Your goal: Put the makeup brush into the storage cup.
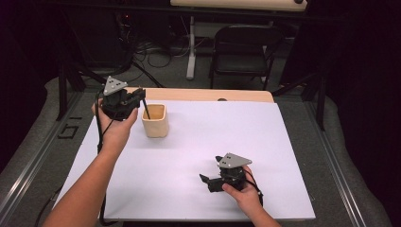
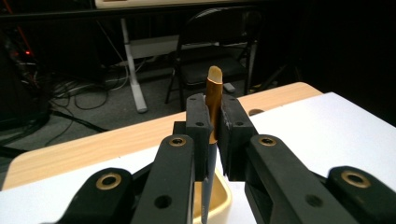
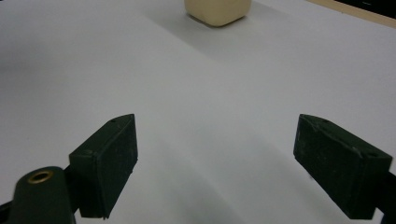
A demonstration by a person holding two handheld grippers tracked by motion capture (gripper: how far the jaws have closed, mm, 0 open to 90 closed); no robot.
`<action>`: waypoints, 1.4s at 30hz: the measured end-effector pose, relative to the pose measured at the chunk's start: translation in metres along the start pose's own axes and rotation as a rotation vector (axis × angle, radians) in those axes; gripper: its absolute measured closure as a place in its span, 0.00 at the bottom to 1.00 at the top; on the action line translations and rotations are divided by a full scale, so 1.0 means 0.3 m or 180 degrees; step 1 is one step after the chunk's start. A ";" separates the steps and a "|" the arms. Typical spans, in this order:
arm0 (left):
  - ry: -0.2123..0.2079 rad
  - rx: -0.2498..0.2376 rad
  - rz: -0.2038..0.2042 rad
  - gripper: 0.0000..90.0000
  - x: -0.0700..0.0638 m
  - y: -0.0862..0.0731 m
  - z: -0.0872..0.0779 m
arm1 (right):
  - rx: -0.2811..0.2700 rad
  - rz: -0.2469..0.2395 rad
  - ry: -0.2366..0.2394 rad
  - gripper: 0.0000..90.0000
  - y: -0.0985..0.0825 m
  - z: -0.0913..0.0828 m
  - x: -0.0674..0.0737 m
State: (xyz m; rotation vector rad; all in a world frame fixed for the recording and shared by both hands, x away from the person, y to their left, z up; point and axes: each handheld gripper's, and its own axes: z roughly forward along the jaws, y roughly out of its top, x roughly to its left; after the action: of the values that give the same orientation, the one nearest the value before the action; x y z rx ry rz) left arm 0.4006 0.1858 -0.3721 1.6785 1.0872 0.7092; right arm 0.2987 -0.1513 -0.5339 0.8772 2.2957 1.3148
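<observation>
While the right tongs (image 1: 204, 179) are resting released on the desk (image 1: 265, 142), the left tongs (image 2: 213, 122) are clenching a brush (image 2: 213, 100), its lower end hanging inside the cup (image 1: 155, 120).

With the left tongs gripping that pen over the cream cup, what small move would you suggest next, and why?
Probably lift the left tongs straight up a little further. They are shut on the pen, whose lower end still dips inside the cream cup, so moving sideways now could tip it. The right tongs rest open on the white sheet.
</observation>
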 end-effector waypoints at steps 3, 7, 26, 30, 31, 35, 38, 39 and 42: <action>0.0030 0.0010 -0.0025 0.93 0.006 0.004 0.021 | -0.0007 -0.0007 0.0006 0.15 0.000 0.000 0.001; 0.0082 0.0053 -0.0027 0.93 0.013 -0.001 0.043 | -0.0007 -0.0013 0.0011 0.15 0.000 0.000 0.000; 0.0145 0.0143 -0.0052 0.93 0.040 -0.031 0.113 | 0.0015 -0.0033 0.0023 0.15 -0.001 0.003 0.002; 0.0161 0.0167 -0.0080 0.93 0.048 -0.038 0.121 | -0.0001 -0.0027 0.0017 0.15 -0.001 0.002 0.001; 0.0159 0.0177 -0.0091 0.93 0.051 -0.041 0.123 | 0.0001 -0.0027 0.0017 0.15 -0.001 0.002 0.000; 0.0160 0.0196 -0.0130 0.93 0.059 -0.052 0.132 | 0.0002 -0.0025 0.0016 0.16 -0.001 0.002 0.001; 0.0149 0.0205 -0.0138 0.93 0.063 -0.060 0.140 | 0.0001 -0.0029 0.0015 0.15 -0.001 0.002 0.001; 0.0155 0.0211 -0.0145 0.93 0.064 -0.063 0.142 | 0.0003 -0.0029 0.0011 0.15 -0.001 0.002 0.000; 0.0155 0.0236 -0.0149 0.93 0.066 -0.070 0.150 | -0.0002 -0.0025 0.0014 0.15 -0.001 0.002 0.000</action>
State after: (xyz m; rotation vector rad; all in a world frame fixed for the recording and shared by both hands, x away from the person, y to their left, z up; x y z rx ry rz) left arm 0.4401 0.1877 -0.4082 1.7004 1.1961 0.6903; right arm 0.2989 -0.1510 -0.5344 0.8652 2.2995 1.3154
